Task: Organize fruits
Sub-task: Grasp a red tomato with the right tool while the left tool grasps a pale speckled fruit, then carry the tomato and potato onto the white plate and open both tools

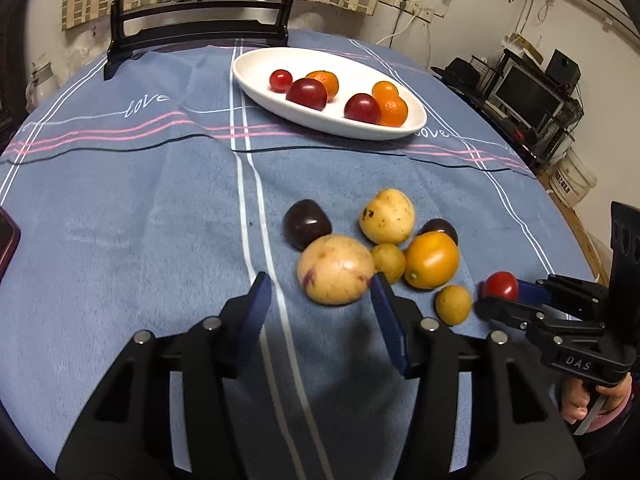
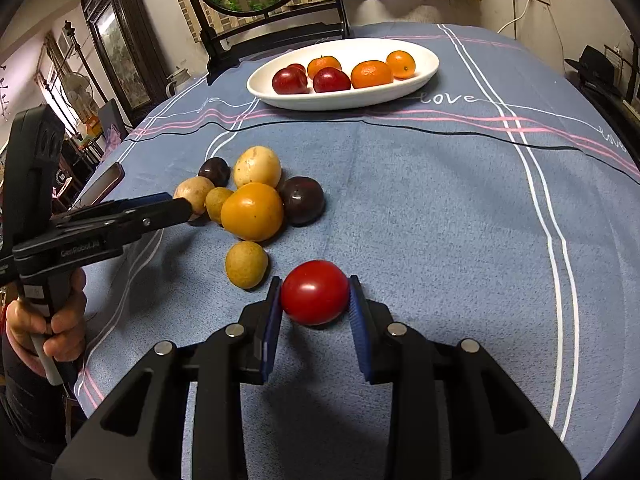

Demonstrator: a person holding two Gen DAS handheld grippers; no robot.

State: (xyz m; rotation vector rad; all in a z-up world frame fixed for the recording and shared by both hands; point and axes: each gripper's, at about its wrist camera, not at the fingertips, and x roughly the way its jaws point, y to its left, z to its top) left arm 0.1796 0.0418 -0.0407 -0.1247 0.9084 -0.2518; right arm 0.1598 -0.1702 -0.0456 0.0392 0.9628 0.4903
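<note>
A white oval plate (image 1: 256, 80) (image 2: 424, 76) at the far side holds red plums, oranges and a cherry tomato. A loose pile lies on the cloth: a big pale yellow fruit (image 1: 335, 270), a spotted yellow fruit (image 1: 387, 216), an orange fruit (image 1: 432, 260) (image 2: 252, 211), dark plums (image 1: 307, 224) (image 2: 302, 200) and small yellow-brown fruits (image 1: 453, 304) (image 2: 246, 265). My left gripper (image 1: 320, 284) (image 2: 188, 210) is open, its fingers near the big pale fruit. My right gripper (image 2: 314, 294) (image 1: 498, 294) is shut on a red tomato (image 2: 315, 292) (image 1: 501, 286) on the cloth.
A blue striped tablecloth (image 1: 120, 220) covers the round table. A black chair (image 1: 200, 28) and a round mirror stand behind the plate. A phone (image 2: 102, 184) lies at the table's left edge. Shelves with a monitor (image 1: 524, 92) stand to the right.
</note>
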